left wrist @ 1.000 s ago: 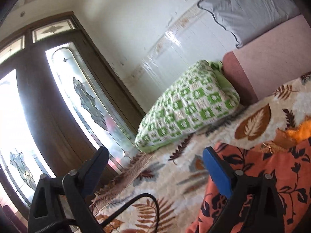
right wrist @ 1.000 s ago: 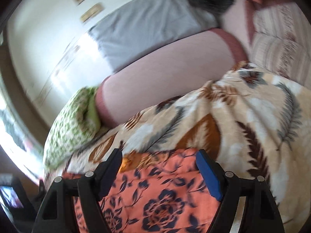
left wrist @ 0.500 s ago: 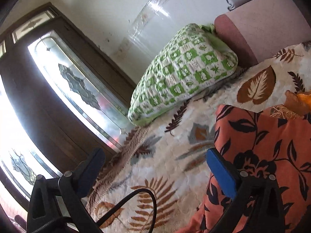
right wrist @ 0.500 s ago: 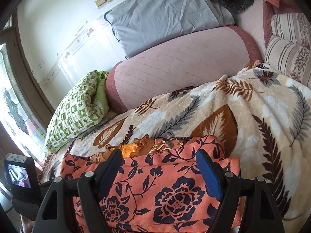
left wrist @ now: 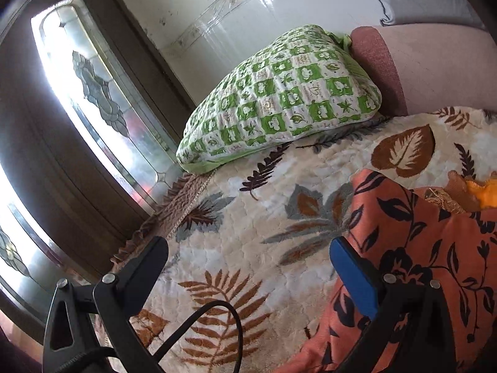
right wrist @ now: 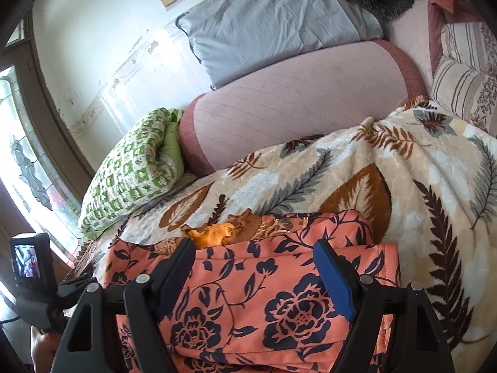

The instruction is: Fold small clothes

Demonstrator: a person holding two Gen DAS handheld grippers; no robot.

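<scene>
An orange garment with dark blue flowers (right wrist: 264,292) lies folded flat on the leaf-print blanket (right wrist: 435,186). It also shows at the right of the left wrist view (left wrist: 435,248). A yellow-brown cloth (right wrist: 217,233) sticks out at its far edge. My right gripper (right wrist: 254,267) is open and empty, just above the garment's middle. My left gripper (left wrist: 248,267) is open and empty over the blanket, its right finger at the garment's left edge. The left gripper body with its camera screen (right wrist: 28,264) shows at the left of the right wrist view.
A green checked pillow (left wrist: 279,99) lies at the back left against a pink bolster (right wrist: 295,102). A grey pillow (right wrist: 273,21) leans on the wall, striped cushions (right wrist: 466,84) at the right. A glass door (left wrist: 77,108) stands left of the bed edge.
Both grippers have tilted downward toward the bed. The garment now sits lower and closer under the right gripper. Both stay open.
</scene>
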